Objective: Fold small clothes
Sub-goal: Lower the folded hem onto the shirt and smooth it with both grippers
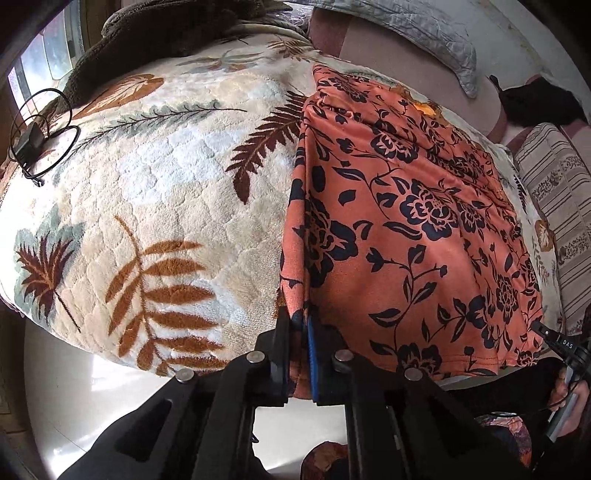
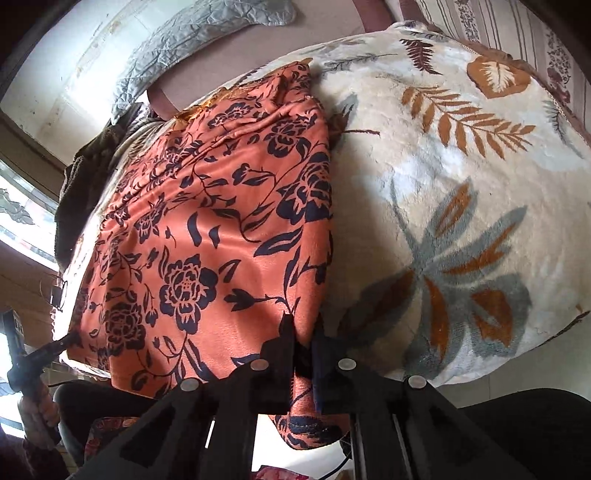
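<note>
An orange garment with a dark flower print lies spread on a cream fleece blanket with leaf patterns. My left gripper is shut on the garment's near left corner, with cloth pinched between the black and blue pads. In the right wrist view the same garment fills the left half, and my right gripper is shut on its near right corner, which hangs over the blanket's front edge. Each gripper shows small in the other's view, at the opposite near corner: the right gripper and the left gripper.
A black cable with a small black device lies at the blanket's far left. Behind are a grey quilted pillow, dark brown fabric and a striped cushion. A person's hand holds the left gripper's handle.
</note>
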Available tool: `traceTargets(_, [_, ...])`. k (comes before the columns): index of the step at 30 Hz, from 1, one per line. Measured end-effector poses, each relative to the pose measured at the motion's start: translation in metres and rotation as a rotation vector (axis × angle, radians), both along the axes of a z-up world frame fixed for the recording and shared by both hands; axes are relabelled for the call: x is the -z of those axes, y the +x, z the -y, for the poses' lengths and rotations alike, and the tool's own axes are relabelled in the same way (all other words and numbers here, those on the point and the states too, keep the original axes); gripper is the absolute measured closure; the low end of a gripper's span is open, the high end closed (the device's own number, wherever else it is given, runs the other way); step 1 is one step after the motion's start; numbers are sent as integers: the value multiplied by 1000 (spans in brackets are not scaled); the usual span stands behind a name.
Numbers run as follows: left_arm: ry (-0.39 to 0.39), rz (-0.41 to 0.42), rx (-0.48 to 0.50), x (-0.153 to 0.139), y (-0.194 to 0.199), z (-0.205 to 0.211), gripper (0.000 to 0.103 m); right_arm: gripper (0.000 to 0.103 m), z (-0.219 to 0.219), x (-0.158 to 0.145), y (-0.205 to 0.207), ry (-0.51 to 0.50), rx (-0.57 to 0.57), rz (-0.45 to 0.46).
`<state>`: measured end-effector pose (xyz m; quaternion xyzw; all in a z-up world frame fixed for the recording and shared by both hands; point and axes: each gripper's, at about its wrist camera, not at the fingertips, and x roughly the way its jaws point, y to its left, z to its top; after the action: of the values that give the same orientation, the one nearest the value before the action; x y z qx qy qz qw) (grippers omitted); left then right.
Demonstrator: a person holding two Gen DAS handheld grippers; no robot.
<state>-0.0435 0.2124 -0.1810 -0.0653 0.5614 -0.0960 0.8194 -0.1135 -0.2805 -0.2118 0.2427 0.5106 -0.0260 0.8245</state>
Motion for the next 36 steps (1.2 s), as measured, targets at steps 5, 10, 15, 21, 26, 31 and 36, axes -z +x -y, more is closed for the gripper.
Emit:
traceTargets(5, [1, -88, -28, 10, 7, -4, 38, 77, 8, 12, -1, 37, 43, -55])
traceTargets(10, [-25, -101, -15, 21, 16, 2, 41, 33, 0, 19, 4, 63, 33, -24])
traceTargets(15, [-20, -87, -19, 23, 12, 4, 97, 97, -21, 18, 6, -81, -42, -21])
traceTargets(21, [64, -10, -4, -1, -10, -4, 98, 97, -28, -15, -8, -121, -83, 56])
traceTargets(26, [118, -6, 50, -6, -27, -11, 98, 97, -16, -29, -20, -125, -80, 60])
traceTargets(31, [145, -55, 51, -6, -15, -8, 94, 93, -7, -10, -10, -48, -57, -26])
traceTargets(36, [141, -92, 38, 0, -7, -3, 27, 57, -8, 4, -6, -4, -40, -45])
